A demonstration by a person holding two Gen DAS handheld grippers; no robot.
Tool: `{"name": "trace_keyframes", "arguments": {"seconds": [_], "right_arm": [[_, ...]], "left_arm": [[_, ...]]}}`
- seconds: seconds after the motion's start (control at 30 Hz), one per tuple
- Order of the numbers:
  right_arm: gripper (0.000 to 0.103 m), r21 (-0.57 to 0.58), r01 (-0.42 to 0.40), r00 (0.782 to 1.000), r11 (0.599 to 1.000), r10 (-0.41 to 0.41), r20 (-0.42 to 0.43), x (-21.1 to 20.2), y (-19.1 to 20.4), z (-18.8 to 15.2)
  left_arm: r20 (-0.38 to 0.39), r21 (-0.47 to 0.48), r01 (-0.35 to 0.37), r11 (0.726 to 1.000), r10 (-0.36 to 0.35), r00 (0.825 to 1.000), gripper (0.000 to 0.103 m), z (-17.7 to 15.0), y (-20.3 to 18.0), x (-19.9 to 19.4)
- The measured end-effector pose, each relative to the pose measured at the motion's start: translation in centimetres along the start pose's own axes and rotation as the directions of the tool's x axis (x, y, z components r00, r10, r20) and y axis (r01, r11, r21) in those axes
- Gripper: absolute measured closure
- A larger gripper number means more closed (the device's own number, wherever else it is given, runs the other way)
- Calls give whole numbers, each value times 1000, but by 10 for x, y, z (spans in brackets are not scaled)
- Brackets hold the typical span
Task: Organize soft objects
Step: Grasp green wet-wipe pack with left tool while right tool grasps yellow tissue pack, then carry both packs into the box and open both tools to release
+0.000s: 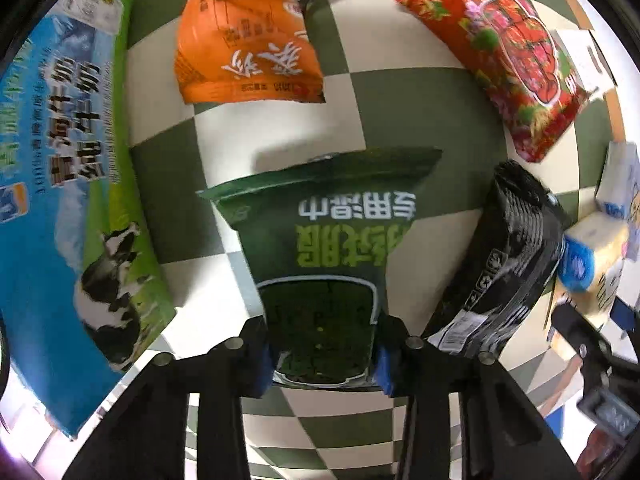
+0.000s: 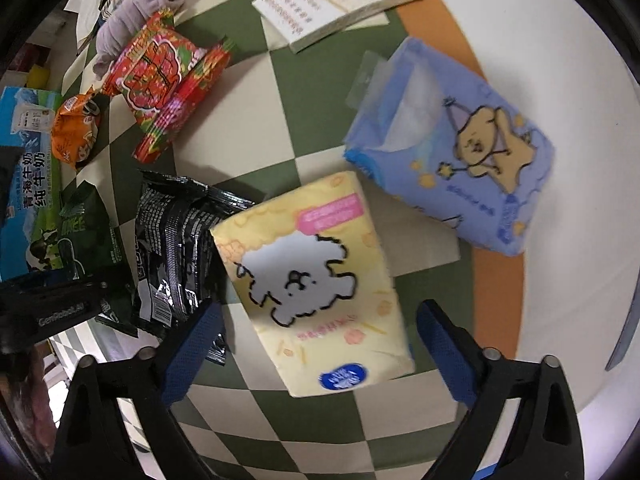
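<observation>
Your left gripper (image 1: 324, 360) pinches the green wipes pack (image 1: 320, 248) above the checkered cloth (image 1: 408, 108), while your right gripper (image 2: 320, 356) hangs spread around the yellow tissue pack (image 2: 316, 280).

Both black tongs (image 1: 324, 360) (image 2: 316, 356) carry blue textured pads (image 2: 444, 344) and round silver bolts.
</observation>
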State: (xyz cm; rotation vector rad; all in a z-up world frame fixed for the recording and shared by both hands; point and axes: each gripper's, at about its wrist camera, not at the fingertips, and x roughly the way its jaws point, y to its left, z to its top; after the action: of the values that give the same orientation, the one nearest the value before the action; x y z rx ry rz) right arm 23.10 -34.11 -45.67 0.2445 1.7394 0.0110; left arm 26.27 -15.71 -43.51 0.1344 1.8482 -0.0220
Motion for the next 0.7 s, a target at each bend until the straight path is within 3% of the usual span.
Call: {"name": "trace_keyframes", "arguments": {"seconds": [0.03,0.07,0.2,0.33,0.43,0.57,0.7], "right_arm": [[16,6,6,1000,1000,-6,-5,5,2,0],[32,11,19,1000,1000,-19,-8,10,5,-1],[35,51,-5,1000,999,4,3,15,2,-9],[36,52,-10,999,999,8,41,-1,5,-29],[36,29,-65,995,997,62,75,-24,22,-49],[36,-60,-120,984,991,127,129,-62,67,-69],[36,-161,-193,962,968,219,164,-110,131,-74]], "left_arm": [[13,-1,-13,1000,13,1000,69,-3,1,-3],[31,-4,-24,1000,24,999,70,-8,3,-7],[72,-12,-32,999,32,997,71,-28,13,-35],[140,-25,27,999,-24,990,71,-58,31,-82],[211,-33,95,995,-86,974,71,-87,50,-129],[326,-63,162,985,-133,936,71,-121,93,-185],[400,-114,194,974,-134,907,71,-123,122,-217]]}}
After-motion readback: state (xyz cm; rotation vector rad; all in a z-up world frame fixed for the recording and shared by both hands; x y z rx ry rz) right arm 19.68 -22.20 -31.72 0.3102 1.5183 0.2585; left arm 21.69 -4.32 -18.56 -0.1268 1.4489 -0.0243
